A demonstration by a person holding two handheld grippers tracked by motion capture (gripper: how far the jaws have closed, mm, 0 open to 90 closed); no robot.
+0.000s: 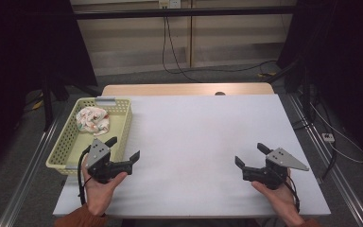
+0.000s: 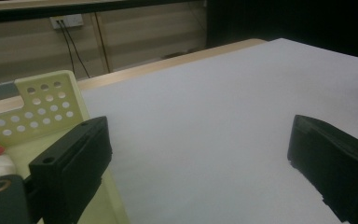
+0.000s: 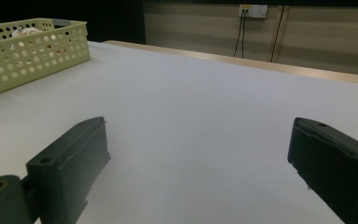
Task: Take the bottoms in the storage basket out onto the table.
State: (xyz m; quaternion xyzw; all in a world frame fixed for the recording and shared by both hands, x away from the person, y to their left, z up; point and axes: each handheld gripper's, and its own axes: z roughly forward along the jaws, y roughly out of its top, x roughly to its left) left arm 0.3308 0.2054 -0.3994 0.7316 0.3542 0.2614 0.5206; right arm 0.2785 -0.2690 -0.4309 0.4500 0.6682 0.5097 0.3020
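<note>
I hold a hand-held gripper in each hand, low at my edge of the desk [image 1: 194, 142]. My left hand-held gripper [image 1: 124, 149] sits at about 8 o'clock, its jaws spread wide with nothing between them; in the left gripper view one jaw hangs over the near corner of the pale yellow basket [image 1: 61, 146] and the other over bare white surface. My right hand-held gripper [image 1: 250, 155] rests at about 4 o'clock, equally released and empty, aimed toward the middle of the desk.

The crumpled floral cloth [image 1: 93, 120] lies inside the basket, in its far half, at roughly 10 o'clock from the desk's centre. I judge that I stand at a resting point: either the cloth is stowed and the work is closing, or it is about to be fetched out. If fetched, the next move calls for my left hand-held gripper to rise over the basket's wall, dip toward the far end and pinch a fold of the soft cloth.

The desk wears a plain white cover, with a wooden strip bare at 12 o'clock. Beyond it are a grey floor, trailing black cables, pale wall panels with a socket [image 1: 168, 4], and dark curtains at both sides.
</note>
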